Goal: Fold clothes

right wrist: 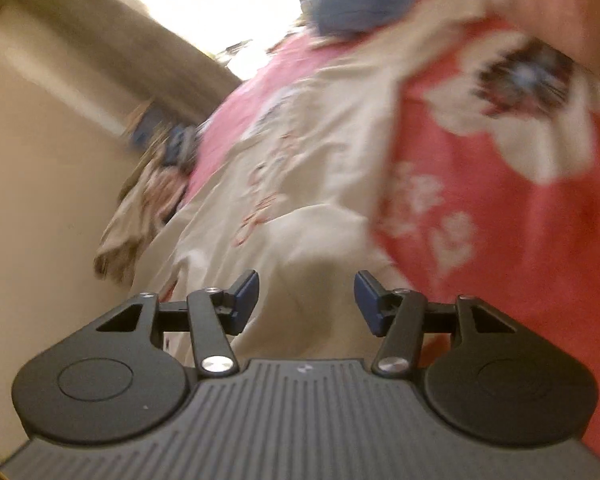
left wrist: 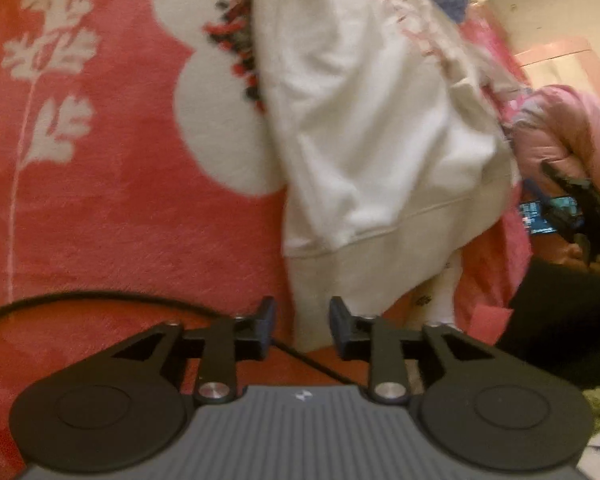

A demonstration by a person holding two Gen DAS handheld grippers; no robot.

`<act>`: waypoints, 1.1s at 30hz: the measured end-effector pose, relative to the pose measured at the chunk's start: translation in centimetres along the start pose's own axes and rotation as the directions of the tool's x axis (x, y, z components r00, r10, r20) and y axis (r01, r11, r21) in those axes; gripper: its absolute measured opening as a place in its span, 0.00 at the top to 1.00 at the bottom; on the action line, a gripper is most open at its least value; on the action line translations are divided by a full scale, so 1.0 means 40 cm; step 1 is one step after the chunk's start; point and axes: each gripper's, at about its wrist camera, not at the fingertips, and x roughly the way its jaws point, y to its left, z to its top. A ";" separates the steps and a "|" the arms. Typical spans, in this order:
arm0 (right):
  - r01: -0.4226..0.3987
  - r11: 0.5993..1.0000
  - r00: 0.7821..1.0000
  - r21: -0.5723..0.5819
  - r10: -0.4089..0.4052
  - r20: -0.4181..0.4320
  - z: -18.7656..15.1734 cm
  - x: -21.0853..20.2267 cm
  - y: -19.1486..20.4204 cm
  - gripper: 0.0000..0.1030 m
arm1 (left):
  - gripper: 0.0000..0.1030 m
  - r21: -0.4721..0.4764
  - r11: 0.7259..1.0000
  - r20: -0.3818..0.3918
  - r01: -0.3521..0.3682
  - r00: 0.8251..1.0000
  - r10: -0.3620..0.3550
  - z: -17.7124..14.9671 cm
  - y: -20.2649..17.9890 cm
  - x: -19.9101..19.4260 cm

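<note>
Red floral blanket (left wrist: 120, 220) bears a cream sweatshirt (left wrist: 372, 140); left tool (left wrist: 302, 326) gapes low.

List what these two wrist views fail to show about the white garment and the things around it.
- Left wrist view: the white sweatshirt has its top cut off by the upper edge; sleeves and collar unseen.
- Left wrist view: the red and black patch at its edge is too blurred to identify.
- Right wrist view: motion blur smears the sweatshirt's red print; unreadable.
- Both views: the blue item beyond is blurred and partly cut off.
</note>
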 end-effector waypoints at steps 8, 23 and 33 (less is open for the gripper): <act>0.149 0.982 0.989 0.118 -0.145 -0.040 -0.003 0.021 -0.080 0.40 | 0.90 -0.045 0.999 -0.031 -0.013 0.999 0.012 0.015 -0.006 0.063; -0.002 0.944 0.991 -0.329 -0.042 -0.128 -0.026 0.031 0.178 0.94 | 0.95 -0.050 0.997 -0.008 -0.053 0.999 0.053 0.013 -0.005 0.014; -0.346 0.743 0.809 -0.573 -0.074 -0.584 -0.256 0.367 0.400 0.90 | 0.94 -0.056 0.996 -0.038 -0.072 0.997 0.070 0.019 -0.006 0.048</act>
